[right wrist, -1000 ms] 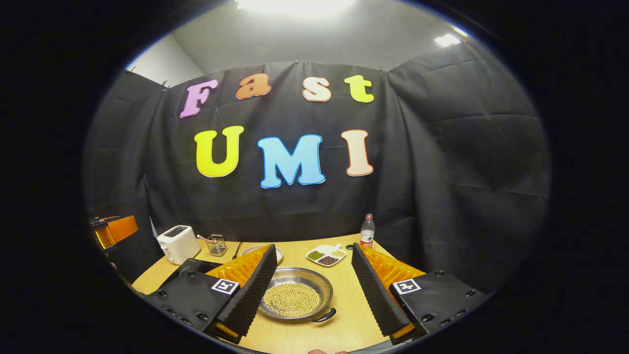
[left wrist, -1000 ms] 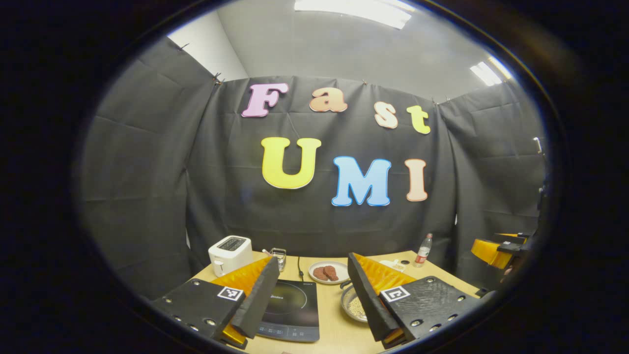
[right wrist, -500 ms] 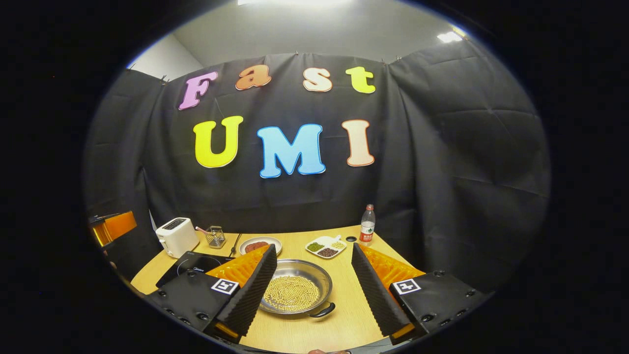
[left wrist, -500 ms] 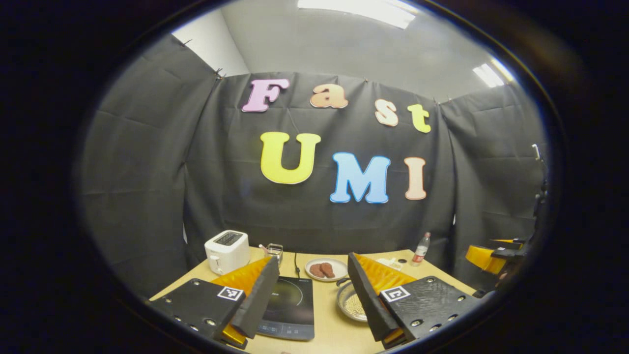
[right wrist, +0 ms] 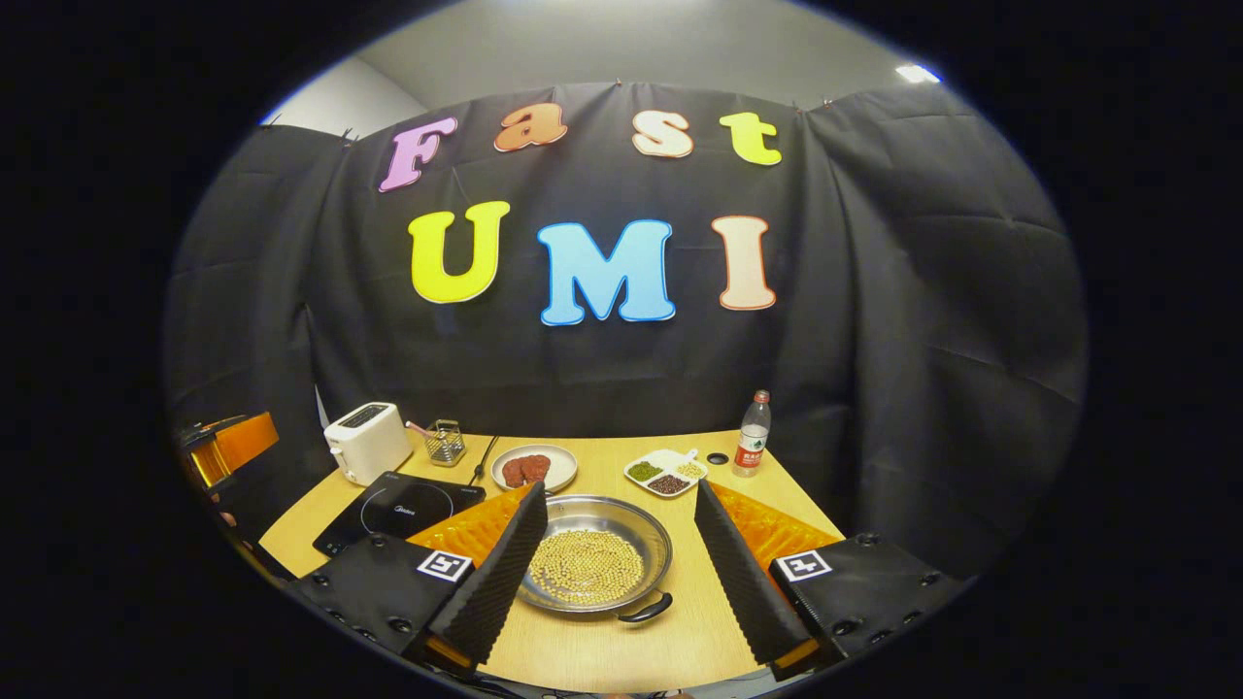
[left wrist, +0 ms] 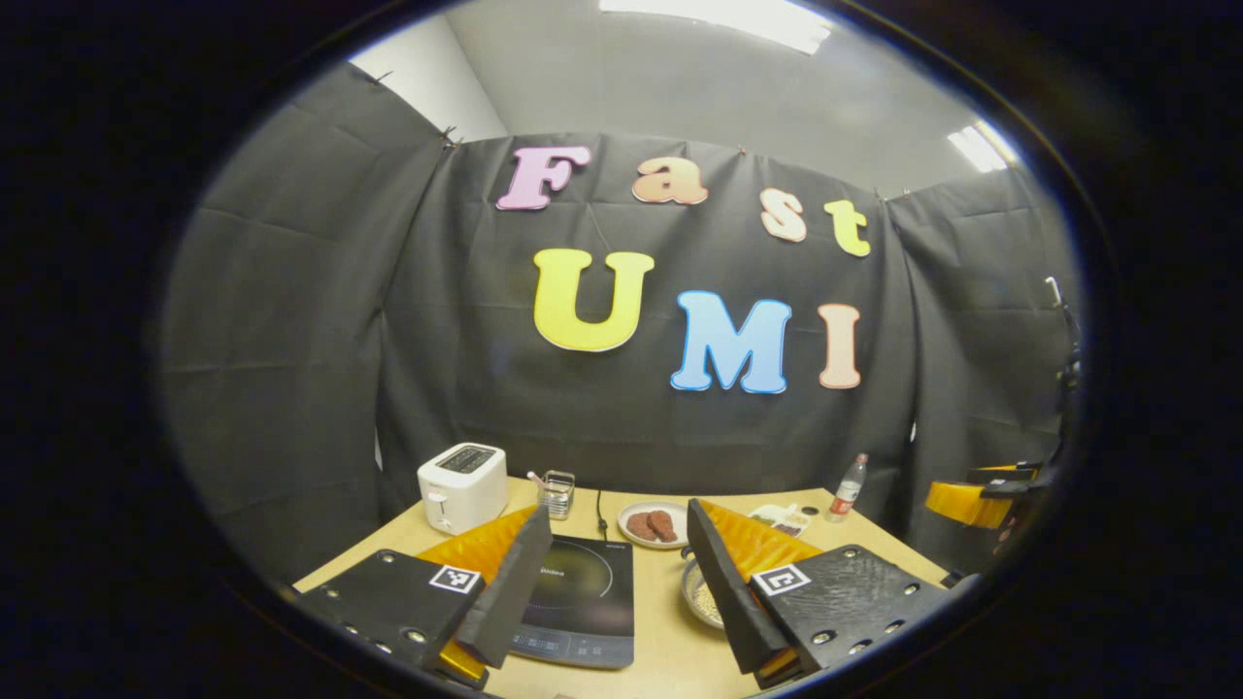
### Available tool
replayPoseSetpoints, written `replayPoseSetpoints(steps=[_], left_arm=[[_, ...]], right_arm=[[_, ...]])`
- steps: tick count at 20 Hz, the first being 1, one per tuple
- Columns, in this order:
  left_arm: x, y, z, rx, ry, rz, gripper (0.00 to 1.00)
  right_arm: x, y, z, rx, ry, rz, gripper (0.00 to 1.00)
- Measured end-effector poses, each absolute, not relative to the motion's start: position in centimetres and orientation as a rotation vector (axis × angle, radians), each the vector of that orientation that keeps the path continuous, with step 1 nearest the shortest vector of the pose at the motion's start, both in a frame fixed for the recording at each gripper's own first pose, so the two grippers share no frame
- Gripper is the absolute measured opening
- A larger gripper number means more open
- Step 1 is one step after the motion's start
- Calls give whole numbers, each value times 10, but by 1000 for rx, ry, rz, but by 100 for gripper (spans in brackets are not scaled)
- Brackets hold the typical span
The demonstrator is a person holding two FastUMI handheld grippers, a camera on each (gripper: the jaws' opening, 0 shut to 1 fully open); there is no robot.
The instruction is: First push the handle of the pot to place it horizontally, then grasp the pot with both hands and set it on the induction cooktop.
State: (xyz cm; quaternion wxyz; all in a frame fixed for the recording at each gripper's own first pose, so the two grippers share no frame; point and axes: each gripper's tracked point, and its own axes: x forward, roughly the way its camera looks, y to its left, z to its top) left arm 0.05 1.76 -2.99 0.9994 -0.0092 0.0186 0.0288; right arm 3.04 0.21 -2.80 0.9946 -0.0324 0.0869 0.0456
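While both grippers hover spread and empty, pot (right wrist: 594, 563) of beans sits on table right of induction cooktop (right wrist: 400, 508); black handle (right wrist: 645, 612) points near-right, handles' axis running near-far; right gripper (right wrist: 615, 573) nearer, straddling pot; left gripper (left wrist: 617, 587) faces cooktop

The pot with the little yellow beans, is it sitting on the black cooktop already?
No. In the right gripper view the pot rests on the bare wooden table, with the induction cooktop apart from it on its left.

pot (left wrist: 701, 594) half hidden by left gripper's finger (left wrist: 726, 592) | bottle (right wrist: 749, 448) label (too small) unreadable
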Motion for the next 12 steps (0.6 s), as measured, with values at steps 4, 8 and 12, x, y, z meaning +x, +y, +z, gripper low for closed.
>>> replayPoseSetpoints(steps=[4,8,12], left_arm=[[-4,29,-44,-11,57,87,83],[-7,41,-49,-30,67,113,83],[-10,51,-64,-40,92,134,86]], right_arm=[[39,11,-44,-89,245,135,97],[40,25,-63,-138,324,180,87],[42,37,-95,-206,418,221,58]])
